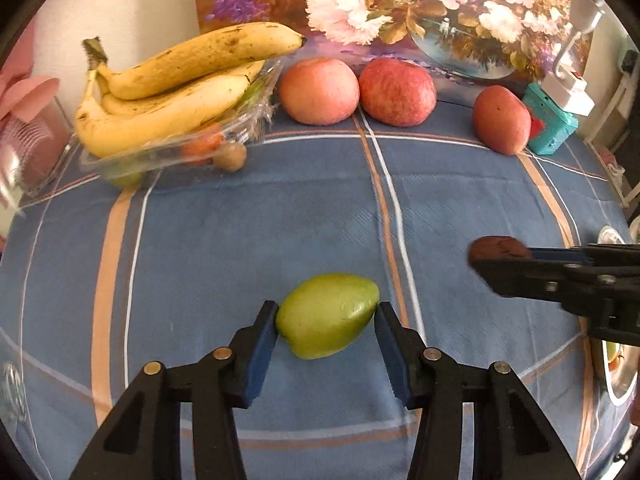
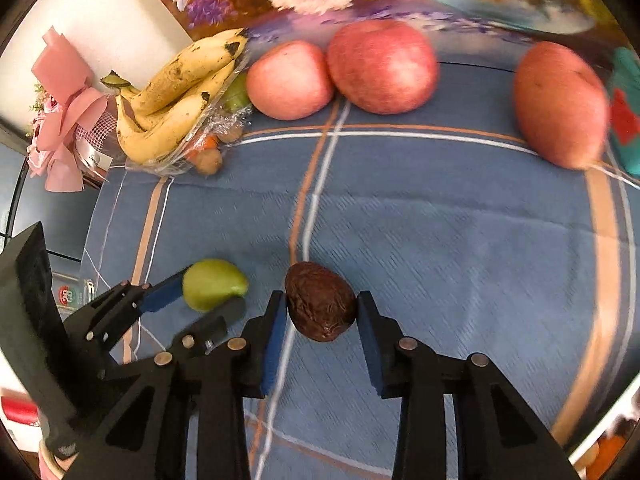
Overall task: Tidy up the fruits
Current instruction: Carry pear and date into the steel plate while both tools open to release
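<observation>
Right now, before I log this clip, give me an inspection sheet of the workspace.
Surface: blue checked cloth, flat.
Job's things: green fruit; dark wrinkled fruit; bananas on a clear tray; three red apples at the back.
Clutter: teal box; pink bouquet.
Grippers: left gripper pads against the green fruit; right gripper pads against the dark fruit.
Cables: nothing seen.
Surroundings: flower painting behind.

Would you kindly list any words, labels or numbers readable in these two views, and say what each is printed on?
None can be read with certainty.
Small green-and-red label on an item beside the table edge: print too small and blurred.
Teal box behind the fruit: red mark, no legible letters.
</observation>
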`<state>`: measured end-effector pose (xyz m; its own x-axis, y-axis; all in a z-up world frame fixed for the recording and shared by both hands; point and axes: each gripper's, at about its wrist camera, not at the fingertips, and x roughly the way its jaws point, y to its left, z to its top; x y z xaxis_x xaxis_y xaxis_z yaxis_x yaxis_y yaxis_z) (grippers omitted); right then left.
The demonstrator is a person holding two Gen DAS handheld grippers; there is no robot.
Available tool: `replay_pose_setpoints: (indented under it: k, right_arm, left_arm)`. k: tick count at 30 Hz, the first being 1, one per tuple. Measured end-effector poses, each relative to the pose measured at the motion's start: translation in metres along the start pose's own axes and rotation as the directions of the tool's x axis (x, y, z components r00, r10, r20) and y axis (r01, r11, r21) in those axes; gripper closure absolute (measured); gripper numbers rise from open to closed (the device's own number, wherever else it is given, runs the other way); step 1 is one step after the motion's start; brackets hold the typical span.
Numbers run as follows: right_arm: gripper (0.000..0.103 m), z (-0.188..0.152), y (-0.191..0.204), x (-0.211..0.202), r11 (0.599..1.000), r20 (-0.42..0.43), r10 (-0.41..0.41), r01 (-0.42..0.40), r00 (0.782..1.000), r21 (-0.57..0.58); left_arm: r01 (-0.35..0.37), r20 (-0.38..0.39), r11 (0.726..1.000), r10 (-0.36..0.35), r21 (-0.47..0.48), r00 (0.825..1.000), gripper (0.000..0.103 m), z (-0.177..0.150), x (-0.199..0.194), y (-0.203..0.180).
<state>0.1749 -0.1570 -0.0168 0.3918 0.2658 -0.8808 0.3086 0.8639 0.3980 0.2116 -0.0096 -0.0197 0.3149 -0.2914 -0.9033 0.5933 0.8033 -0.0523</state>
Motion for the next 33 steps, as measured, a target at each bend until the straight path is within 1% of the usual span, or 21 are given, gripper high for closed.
replay_pose_setpoints:
  k: [4, 7, 10, 14, 16, 18, 20, 22, 23, 28, 30, 33]
  right_arm:
    - [0.066, -0.022, -0.001, -0.027, 1.0, 0.018, -0.029, 0.029, 0.999, 0.001]
    - [0.066, -0.047, 0.003, -0.05, 0.996, 0.046, -0.084, 0.085, 0.995, -0.016]
    - [0.066, -0.068, 0.004, -0.072, 0.992, 0.08, -0.125, 0.127, 0.989, -0.027]
    - [0.066, -0.101, 0.006, -0.101, 0.979, 0.134, -0.186, 0.195, 0.973, -0.055]
    - [0.066, -0.116, 0.005, -0.112, 0.978, 0.162, -0.19, 0.201, 0.968, -0.055]
    - [0.066, -0.13, 0.0, -0.126, 0.978, 0.195, -0.192, 0.203, 0.962, -0.039]
    - [0.066, -0.144, -0.005, -0.137, 0.973, 0.232, -0.22, 0.23, 0.947, -0.017]
    - [0.066, -0.154, -0.014, -0.145, 0.972, 0.248, -0.231, 0.236, 0.941, 0.009]
    - [0.066, -0.159, -0.02, -0.147, 0.973, 0.254, -0.227, 0.227, 0.94, 0.029]
    - [0.066, -0.177, -0.059, -0.162, 0.964, 0.28, -0.253, 0.218, 0.926, 0.149]
    - [0.066, -0.181, -0.08, -0.165, 0.947, 0.275, -0.299, 0.248, 0.914, 0.205]
    - [0.066, -0.185, -0.108, -0.168, 0.928, 0.259, -0.331, 0.263, 0.908, 0.265]
  left_arm:
    - [0.011, 0.002, 0.997, -0.011, -0.075, 1.0, 0.051, -0.02, -0.018, -0.008]
    - [0.006, 0.019, 0.994, -0.004, -0.112, 1.0, 0.051, -0.032, -0.035, -0.021]
    - [0.044, 0.045, 0.983, -0.036, -0.177, 0.998, 0.051, -0.043, -0.055, -0.029]
    - [0.06, 0.062, 0.973, -0.047, -0.224, 0.997, 0.051, -0.054, -0.076, -0.052]
    - [0.075, 0.079, 0.967, -0.058, -0.243, 0.995, 0.051, -0.057, -0.084, -0.066]
    - [0.096, 0.094, 0.957, -0.073, -0.272, 0.993, 0.051, -0.063, -0.09, -0.077]
    - [0.121, 0.103, 0.946, -0.095, -0.3, 0.99, 0.051, -0.068, -0.094, -0.086]
    - [0.152, 0.11, 0.934, -0.123, -0.323, 0.986, 0.051, -0.072, -0.094, -0.097]
    - [0.167, 0.111, 0.931, -0.138, -0.323, 0.984, 0.051, -0.073, -0.093, -0.106]
    - [0.192, 0.092, 0.94, -0.172, -0.283, 0.981, 0.051, -0.067, -0.084, -0.146]
    - [0.211, 0.079, 0.942, -0.197, -0.262, 0.977, 0.051, -0.06, -0.078, -0.162]
    - [0.23, 0.061, 0.947, -0.222, -0.224, 0.973, 0.051, -0.051, -0.067, -0.186]
